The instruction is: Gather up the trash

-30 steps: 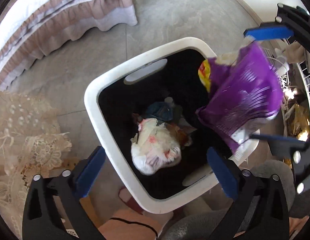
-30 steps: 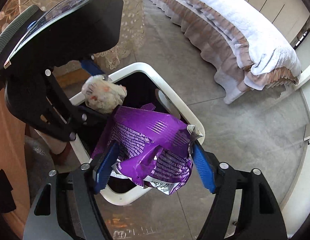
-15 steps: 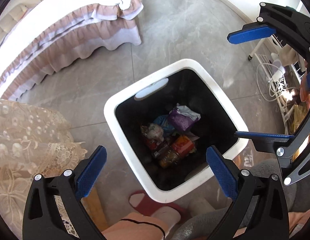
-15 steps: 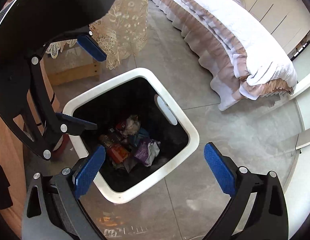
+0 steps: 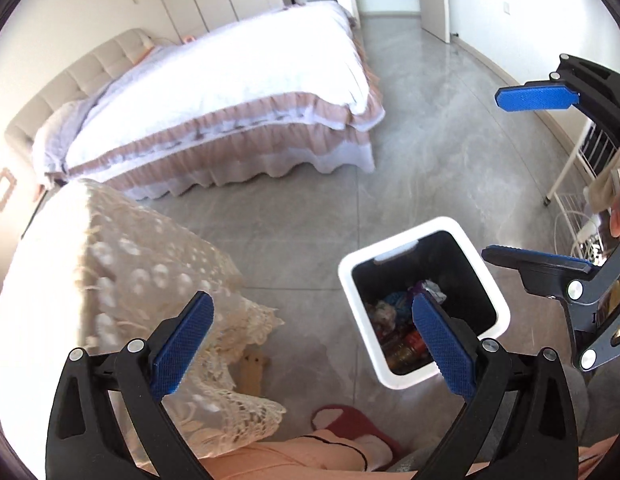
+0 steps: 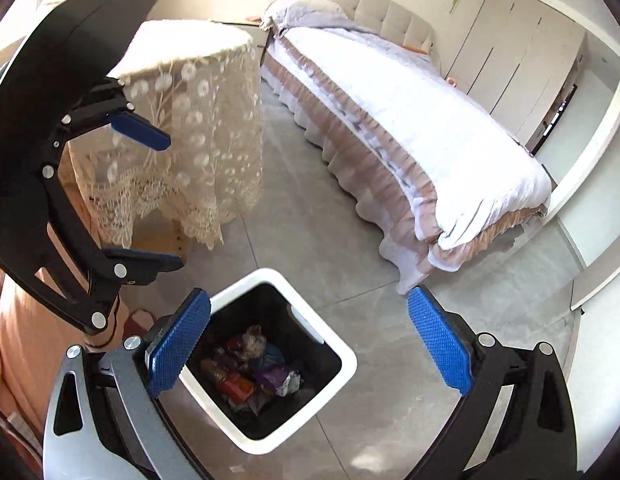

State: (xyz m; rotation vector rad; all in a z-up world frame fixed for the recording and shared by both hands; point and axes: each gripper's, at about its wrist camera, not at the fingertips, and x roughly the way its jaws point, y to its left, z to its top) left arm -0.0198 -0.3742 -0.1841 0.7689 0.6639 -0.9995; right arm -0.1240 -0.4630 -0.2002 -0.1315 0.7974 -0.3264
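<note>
A white square trash bin (image 5: pixel 356 264) with a black liner stands on the grey floor; it also shows in the right wrist view (image 6: pixel 346 354). Inside lie several wrappers, among them a purple bag (image 6: pixel 275 376) and a crumpled whitish wad (image 6: pixel 251 338). My left gripper (image 5: pixel 314 344) is open and empty, high above the floor to the left of the bin. My right gripper (image 6: pixel 310 344) is open and empty, high above the bin; it shows at the right of the left wrist view (image 5: pixel 538 178).
A table with a lace cloth (image 5: pixel 129 264) stands left of the bin. A bed with a white cover and pink frill (image 5: pixel 237 112) lies beyond. A white wire rack (image 5: pixel 582 200) stands at the right. A red slipper (image 5: pixel 346 424) is on the floor close by.
A second ago the right gripper held the purple bag over the bin and a wad was falling. Both now lie in the bin, and both open grippers have risen well above it.
</note>
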